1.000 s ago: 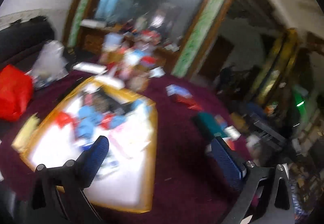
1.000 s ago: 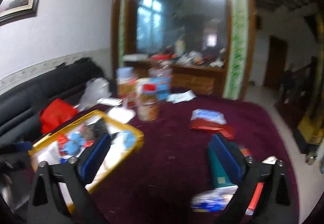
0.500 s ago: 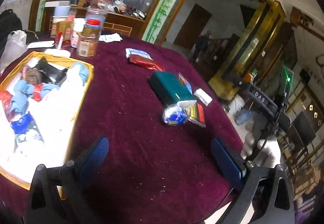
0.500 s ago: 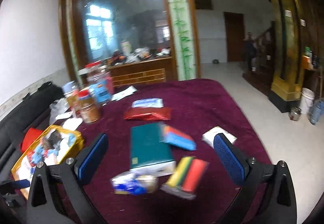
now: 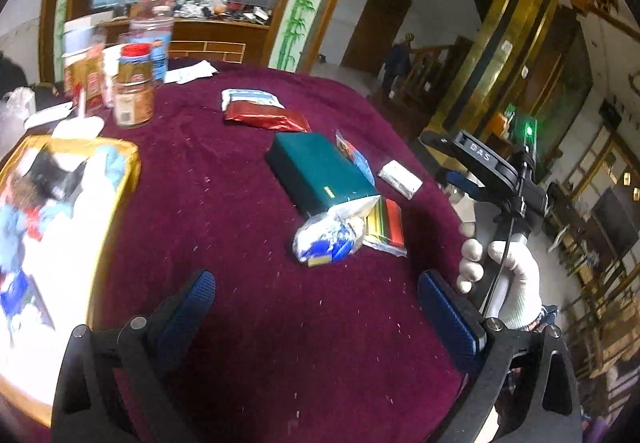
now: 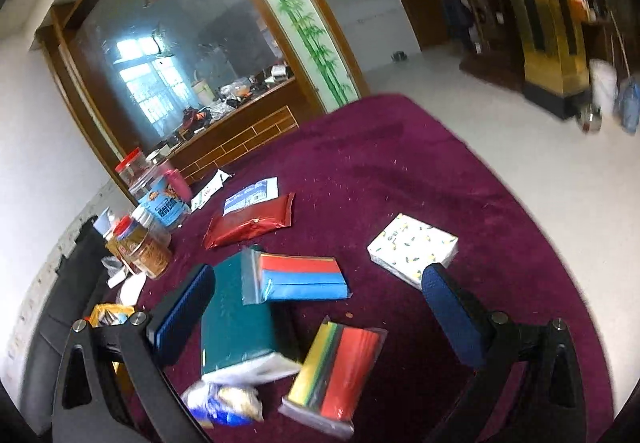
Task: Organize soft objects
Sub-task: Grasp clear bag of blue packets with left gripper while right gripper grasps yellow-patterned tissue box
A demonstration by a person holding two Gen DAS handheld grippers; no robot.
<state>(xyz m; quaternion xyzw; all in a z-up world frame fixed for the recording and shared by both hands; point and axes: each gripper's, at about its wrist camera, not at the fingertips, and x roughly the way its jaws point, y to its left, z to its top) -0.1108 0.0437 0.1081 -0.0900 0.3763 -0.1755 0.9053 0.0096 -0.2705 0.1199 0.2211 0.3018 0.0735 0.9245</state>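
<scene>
Left gripper [image 5: 316,307]: jaws spread wide, empty; tray now at frame's left edge.
Right gripper [image 6: 318,307]: jaws apart, empty; swung from tray toward packets.
Crinkled blue-white plastic bag [image 5: 328,239]: mid-table, touching dark green rectangular box [image 5: 320,173].
Gold-rimmed tray of soft items [image 5: 128,163]: table's left edge.

the left wrist view looks from low over the near edge of the maroon table [image 5: 240,203], facing across it, the yellow-rimmed tray [image 5: 120,179] to its left. the right wrist view sits higher and closer over the table's middle, tilted down. both share the green book [image 5: 320,171] [image 6: 236,323], the striped packet [image 5: 386,227] [image 6: 340,371] and the jars [image 5: 134,91] [image 6: 148,247].
</scene>
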